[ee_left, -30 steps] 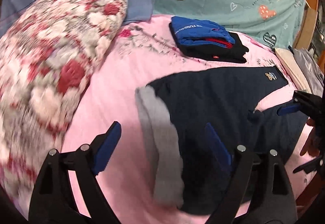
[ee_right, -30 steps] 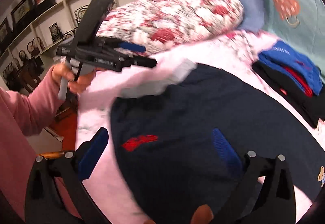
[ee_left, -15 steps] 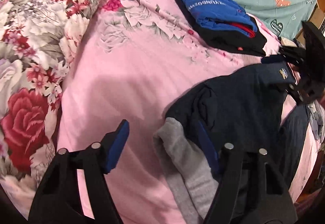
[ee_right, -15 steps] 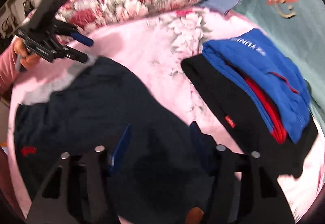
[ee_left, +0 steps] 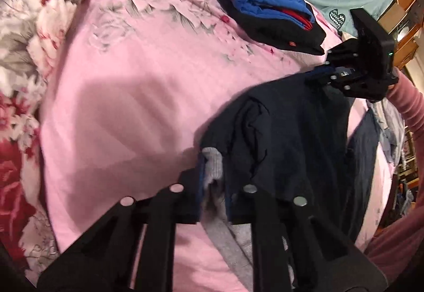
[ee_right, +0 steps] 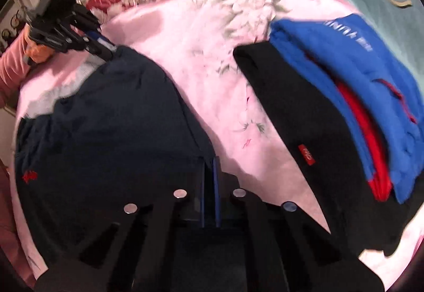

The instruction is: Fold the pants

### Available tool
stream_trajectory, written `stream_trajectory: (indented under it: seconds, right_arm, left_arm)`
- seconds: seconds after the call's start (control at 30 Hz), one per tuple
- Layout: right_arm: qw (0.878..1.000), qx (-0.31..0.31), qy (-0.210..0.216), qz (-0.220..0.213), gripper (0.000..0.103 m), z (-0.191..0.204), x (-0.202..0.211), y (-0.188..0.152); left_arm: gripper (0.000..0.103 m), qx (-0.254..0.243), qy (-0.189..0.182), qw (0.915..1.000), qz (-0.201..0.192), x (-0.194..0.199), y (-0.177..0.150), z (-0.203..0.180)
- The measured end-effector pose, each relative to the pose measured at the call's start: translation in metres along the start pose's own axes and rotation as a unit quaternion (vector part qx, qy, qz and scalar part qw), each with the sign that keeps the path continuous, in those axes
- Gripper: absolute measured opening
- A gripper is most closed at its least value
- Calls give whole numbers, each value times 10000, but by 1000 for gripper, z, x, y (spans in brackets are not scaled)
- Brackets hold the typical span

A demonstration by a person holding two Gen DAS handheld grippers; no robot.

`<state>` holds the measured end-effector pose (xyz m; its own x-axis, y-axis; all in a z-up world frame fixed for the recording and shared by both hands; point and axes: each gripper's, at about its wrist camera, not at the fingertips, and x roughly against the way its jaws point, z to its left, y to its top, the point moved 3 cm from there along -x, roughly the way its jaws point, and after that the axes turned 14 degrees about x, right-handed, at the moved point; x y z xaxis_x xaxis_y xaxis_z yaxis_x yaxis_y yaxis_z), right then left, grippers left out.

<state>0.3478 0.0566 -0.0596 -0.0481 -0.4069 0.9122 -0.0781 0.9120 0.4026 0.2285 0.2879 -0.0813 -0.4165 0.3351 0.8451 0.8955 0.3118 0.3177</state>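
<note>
Two grips are set on the dark navy pants lying on the pink floral bed sheet. My left gripper has its fingers pinched tight on the grey waistband corner. My right gripper has its fingers clamped on the pants' far edge. Folded blue, red and black clothes sit stacked nearby.
</note>
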Motion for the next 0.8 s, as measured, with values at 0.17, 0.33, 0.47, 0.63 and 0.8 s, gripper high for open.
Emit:
stream_trajectory:
  seconds: [0.17,0.33,0.47,0.63,0.8]
  right_arm:
    - [9987,82,-237,-432,5,50,69,-5]
    - [9969,296,-274,-675,5,133,126,-25]
    - [9971,348,-125,-666,4,195,123,-42]
    - [9990,280,176,-302,4,250,73,-77]
    - [9993,-32,194,-308,5,256,46,-90]
  left_arm:
    - [12,-304,-101,9983,-480,41,-17,-18]
    - [12,-1190,-180,9873,-1033,98,-72,-59]
    - [12,-1705,-94,9800,-1020,111,-128,-78]
    - [12,-2062,197,9760,-670,95,-185,-82]
    - [15,-2122,444,9749,-502,74,-218,-77]
